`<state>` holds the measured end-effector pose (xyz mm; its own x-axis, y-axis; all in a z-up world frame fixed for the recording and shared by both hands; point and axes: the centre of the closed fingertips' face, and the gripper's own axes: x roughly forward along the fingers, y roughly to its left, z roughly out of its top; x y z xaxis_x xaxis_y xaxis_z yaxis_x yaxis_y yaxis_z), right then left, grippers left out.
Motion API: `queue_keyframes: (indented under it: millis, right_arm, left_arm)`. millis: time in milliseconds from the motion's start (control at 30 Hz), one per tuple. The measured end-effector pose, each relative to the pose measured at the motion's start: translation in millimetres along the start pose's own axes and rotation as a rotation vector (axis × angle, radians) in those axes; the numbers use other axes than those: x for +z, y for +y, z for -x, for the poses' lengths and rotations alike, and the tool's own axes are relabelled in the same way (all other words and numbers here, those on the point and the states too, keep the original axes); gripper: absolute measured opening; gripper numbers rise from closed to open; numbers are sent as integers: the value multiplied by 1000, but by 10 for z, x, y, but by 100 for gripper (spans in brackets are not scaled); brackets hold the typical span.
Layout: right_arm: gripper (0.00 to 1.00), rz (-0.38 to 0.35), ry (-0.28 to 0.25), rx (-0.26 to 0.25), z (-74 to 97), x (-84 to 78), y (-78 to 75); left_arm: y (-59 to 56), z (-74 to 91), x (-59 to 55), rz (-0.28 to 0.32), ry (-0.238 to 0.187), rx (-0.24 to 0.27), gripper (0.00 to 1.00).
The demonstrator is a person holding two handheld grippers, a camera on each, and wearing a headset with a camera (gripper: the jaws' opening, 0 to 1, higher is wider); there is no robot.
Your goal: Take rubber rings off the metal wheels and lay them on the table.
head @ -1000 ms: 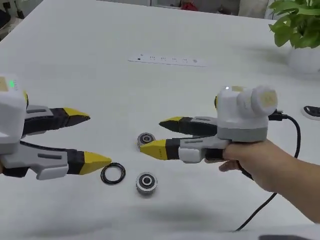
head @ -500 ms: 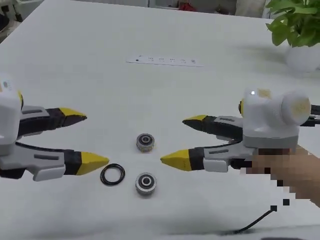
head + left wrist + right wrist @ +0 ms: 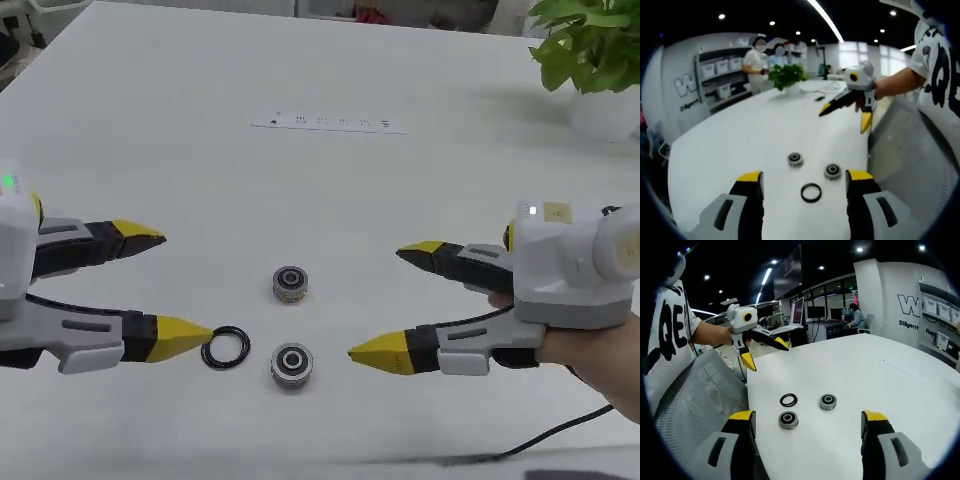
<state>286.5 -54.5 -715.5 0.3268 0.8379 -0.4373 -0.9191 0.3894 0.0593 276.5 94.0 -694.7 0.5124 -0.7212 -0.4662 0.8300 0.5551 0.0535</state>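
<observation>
Jaws of left gripper (image 3: 187, 285) and right gripper (image 3: 374, 302) are standing spread, empty. Ring (image 3: 226, 349) is lying on table (image 3: 330, 200) just beside left gripper's near tip; far wheel (image 3: 290, 283) and near wheel (image 3: 292, 364) are sitting between grippers.

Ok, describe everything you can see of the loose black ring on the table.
The black ring is a thin, plain loop, rubber by its look, lying flat on the white table, off any wheel. It lies close beside the nearer metal wheel, apart from it. The open left claw points toward it without gripping it.
</observation>
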Motion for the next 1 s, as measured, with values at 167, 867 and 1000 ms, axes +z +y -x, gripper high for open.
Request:
queue_keyframes:
  millis: [167, 867, 1000]
  right_arm:
    - [87, 16, 18, -7, 49, -76, 43]
    - [88, 27, 70, -34, 131, -259, 30]
    - [88, 36, 77, -31, 128, -270, 32]
  left_arm:
    - [-15, 14, -18, 4, 3, 3, 68]
    - [-89, 104, -140, 36, 12, 22, 69]
    - [-84, 122, -150, 42, 13, 28, 69]
